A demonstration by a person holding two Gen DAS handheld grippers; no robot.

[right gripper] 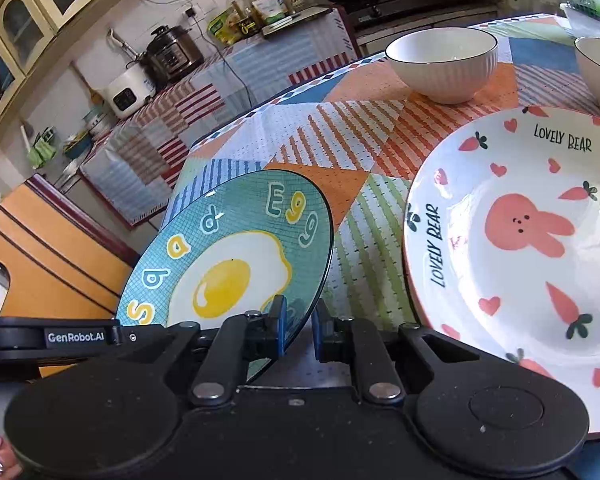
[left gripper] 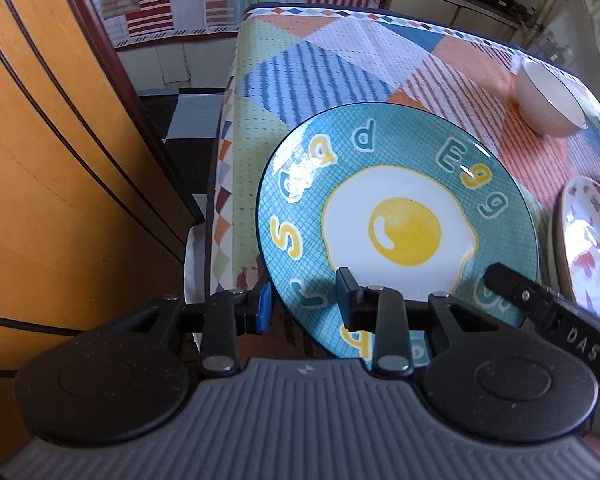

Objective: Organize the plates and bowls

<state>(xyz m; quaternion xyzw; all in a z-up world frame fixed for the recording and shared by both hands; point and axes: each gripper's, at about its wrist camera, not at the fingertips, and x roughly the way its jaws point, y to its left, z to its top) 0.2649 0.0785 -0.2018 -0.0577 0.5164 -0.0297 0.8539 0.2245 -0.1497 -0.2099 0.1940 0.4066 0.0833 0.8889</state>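
Tilted egg plate [right gripper: 236,256] rim between right gripper [right gripper: 298,330] fingers; beside it, bear plate [right gripper: 516,264] and white bowl [right gripper: 442,62] on tablecloth [right gripper: 340,140].
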